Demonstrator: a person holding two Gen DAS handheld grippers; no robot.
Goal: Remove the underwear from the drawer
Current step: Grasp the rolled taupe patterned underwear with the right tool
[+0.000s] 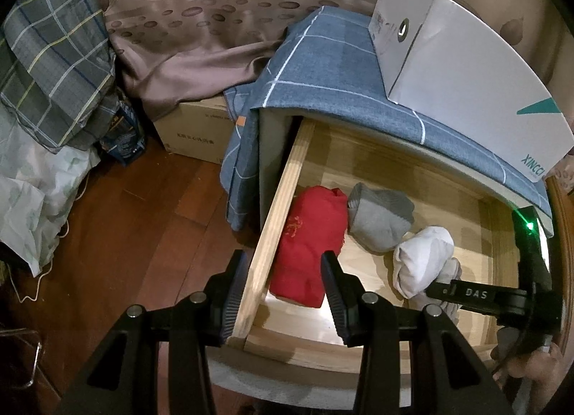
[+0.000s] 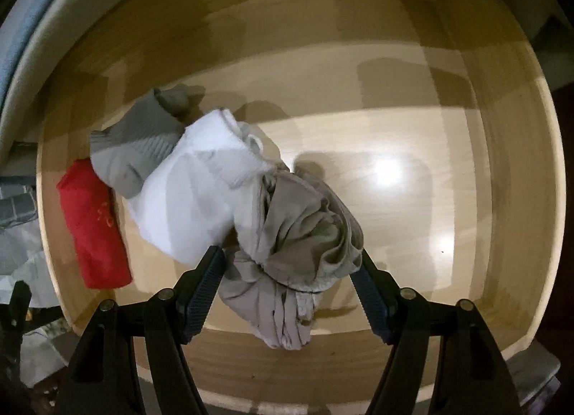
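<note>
Underwear [image 2: 297,232], a crumpled beige-grey bundle, lies on the wooden floor of the open drawer [image 2: 394,99], near the front wall. In the right wrist view the right gripper [image 2: 292,264] points down over it with its jaws standing about half open, one finger at each side of the bundle. The pads look close to the cloth, but I cannot tell whether they press on it, so I read this as the moment just ahead of the grasp.

Just to the left of the bundle, and touching it, is a white sock [image 2: 193,192]. A grey sock [image 2: 140,149] sits farther left and back, and a red folded cloth [image 2: 93,225] lies against the left wall.

The left gripper [image 1: 283,293] straddles the left wall of the drawer near the front corner, jaws partly open. Whether its pads actually clamp the wood is not clear.

To do the step well, the right gripper should sink until its fingertips are low around the thick middle of the bundle, then close firmly on gathered folds, not one loose edge. Its left finger [image 2: 204,289] is beside the white sock, so keeping to the right would avoid pinching that too. A straight lift should clear the front wall, and the left gripper can steady the drawer meanwhile.
</note>
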